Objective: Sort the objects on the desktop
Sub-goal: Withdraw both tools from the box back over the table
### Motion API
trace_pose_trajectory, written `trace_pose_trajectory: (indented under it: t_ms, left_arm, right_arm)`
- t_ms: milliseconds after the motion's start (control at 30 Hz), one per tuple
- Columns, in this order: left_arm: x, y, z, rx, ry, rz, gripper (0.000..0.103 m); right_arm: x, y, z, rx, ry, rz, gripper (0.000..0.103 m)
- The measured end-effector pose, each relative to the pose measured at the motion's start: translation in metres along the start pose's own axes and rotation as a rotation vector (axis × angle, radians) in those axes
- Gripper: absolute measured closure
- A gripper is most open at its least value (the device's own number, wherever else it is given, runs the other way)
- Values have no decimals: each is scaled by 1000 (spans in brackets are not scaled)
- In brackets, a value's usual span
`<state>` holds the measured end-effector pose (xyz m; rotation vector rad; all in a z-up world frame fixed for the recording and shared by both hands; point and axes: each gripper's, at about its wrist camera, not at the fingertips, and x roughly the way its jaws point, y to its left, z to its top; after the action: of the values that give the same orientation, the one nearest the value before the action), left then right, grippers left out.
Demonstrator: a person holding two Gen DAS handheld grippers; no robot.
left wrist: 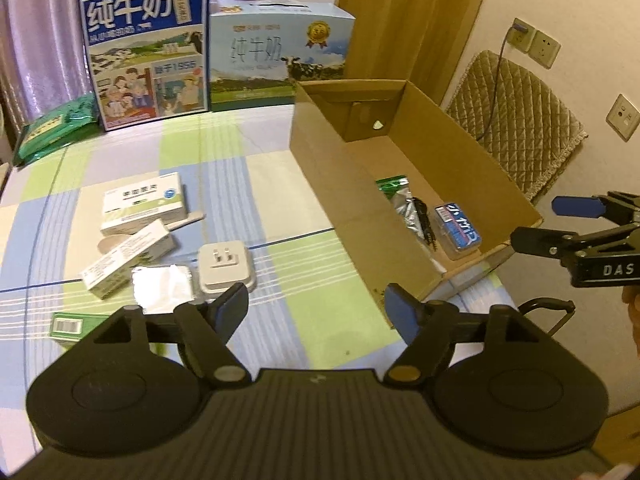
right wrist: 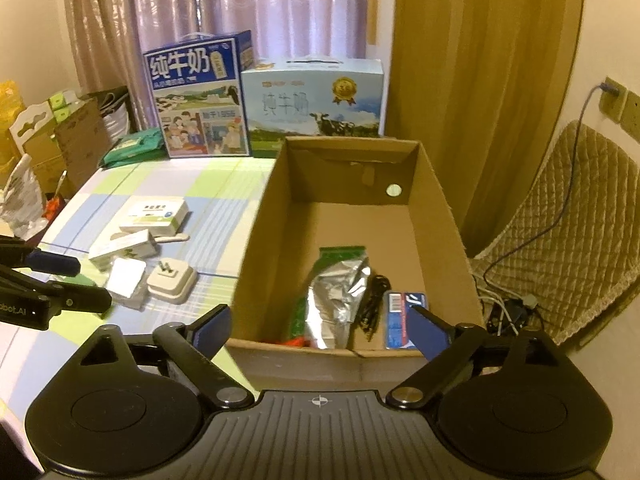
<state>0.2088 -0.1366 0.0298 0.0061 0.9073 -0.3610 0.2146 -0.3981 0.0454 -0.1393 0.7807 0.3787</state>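
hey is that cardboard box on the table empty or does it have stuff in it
Not empty: the cardboard box holds a foil pouch, a black cable and a blue pack.

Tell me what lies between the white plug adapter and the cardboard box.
Nothing: only bare checked tablecloth separates the plug adapter from the cardboard box, clearest in the left wrist view.

A room in a home: lilac curtains (right wrist: 224, 20) hang behind a table with a checked cloth (left wrist: 260, 184), two milk gift cartons (right wrist: 312, 104) stand at its back, and a quilted chair (right wrist: 568, 232) sits by wall sockets (left wrist: 536, 42).
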Motion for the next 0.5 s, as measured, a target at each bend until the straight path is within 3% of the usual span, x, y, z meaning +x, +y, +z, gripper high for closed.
trace_pose_trajectory:
  t_ms: [167, 500]
  left_arm:
    - [-13, 20, -10, -9, -13, 19, 23]
    - [-35, 58, -34, 22, -9, 46, 9]
  right_arm:
    - [-1, 17, 2, -25, -4, 9, 2]
    - [1, 45, 1, -64, 10, 33, 2]
